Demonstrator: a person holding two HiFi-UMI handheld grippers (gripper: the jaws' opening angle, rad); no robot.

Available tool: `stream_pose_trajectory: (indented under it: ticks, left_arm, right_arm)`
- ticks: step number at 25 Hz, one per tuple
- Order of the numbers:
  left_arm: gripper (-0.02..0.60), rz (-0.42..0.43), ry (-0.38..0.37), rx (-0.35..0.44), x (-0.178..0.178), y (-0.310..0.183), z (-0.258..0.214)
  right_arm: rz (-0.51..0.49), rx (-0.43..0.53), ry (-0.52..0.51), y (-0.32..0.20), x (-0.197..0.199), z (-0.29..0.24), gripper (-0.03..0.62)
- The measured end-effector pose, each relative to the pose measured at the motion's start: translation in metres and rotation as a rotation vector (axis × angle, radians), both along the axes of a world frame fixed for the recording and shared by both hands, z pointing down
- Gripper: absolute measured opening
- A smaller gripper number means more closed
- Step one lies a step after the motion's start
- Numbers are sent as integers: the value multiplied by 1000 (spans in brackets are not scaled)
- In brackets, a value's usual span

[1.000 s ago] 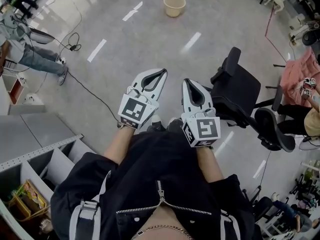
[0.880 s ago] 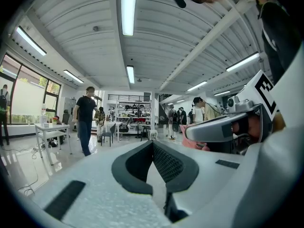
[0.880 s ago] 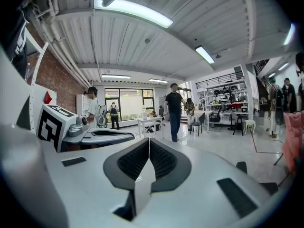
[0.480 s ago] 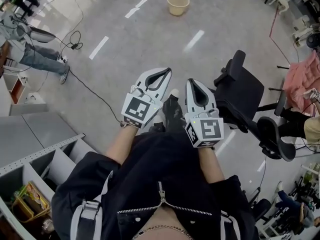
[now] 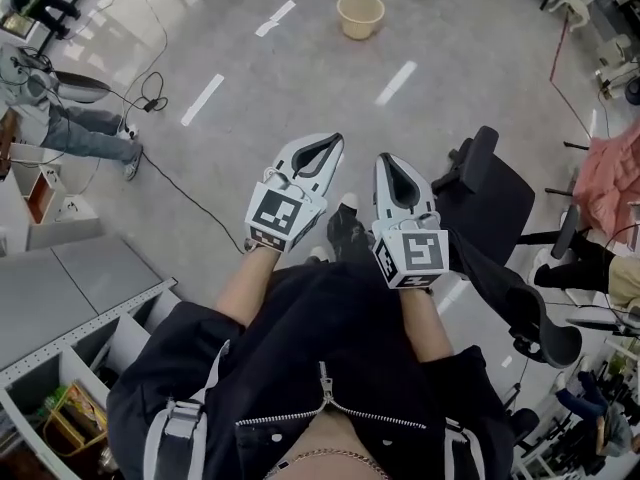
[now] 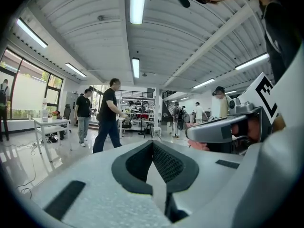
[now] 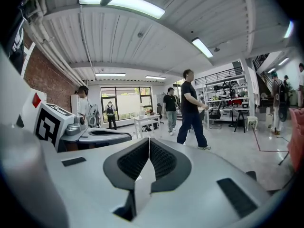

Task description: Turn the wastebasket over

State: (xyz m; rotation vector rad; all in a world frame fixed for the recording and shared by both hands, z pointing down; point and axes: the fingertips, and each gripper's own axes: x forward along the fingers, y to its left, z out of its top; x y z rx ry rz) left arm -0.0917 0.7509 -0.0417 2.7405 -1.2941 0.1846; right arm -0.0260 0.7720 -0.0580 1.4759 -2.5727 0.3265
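Wastebasket (image 5: 361, 14) (beige, round, plastic) stands upright, open end up, on grey floor (image 5: 300, 78) at top of head view, well apart from both grippers. Left gripper (image 5: 333, 142) & right gripper (image 5: 385, 159), white w/ black pads, held side by side ahead of person's black jacket (image 5: 330, 348). Both have jaws pressed together, nothing between. Black office chair (image 5: 495, 198) near right gripper, on its right.
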Motion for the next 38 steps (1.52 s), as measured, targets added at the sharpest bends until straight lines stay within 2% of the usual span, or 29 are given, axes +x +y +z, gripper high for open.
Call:
stream_pose_trajectory:
  ticks: [8,16,26,38]
  left_arm:
    - [5,-32,-18,-39,23,-96,13]
    - [5,-56,-38,-57,22,-155,20]
    - [5,-62,-21,-69,3,-236,28]
    - [5,-12,25,-50,-36,-432,30]
  right_arm:
    - [-26,-39,-9,-104,32,8,12]
    - [-24,-48,-4,-171,49,9,12]
    - [-33,-74,9,-242,30,22,12]
    - [-3,-70,66,-433,-19,17,12]
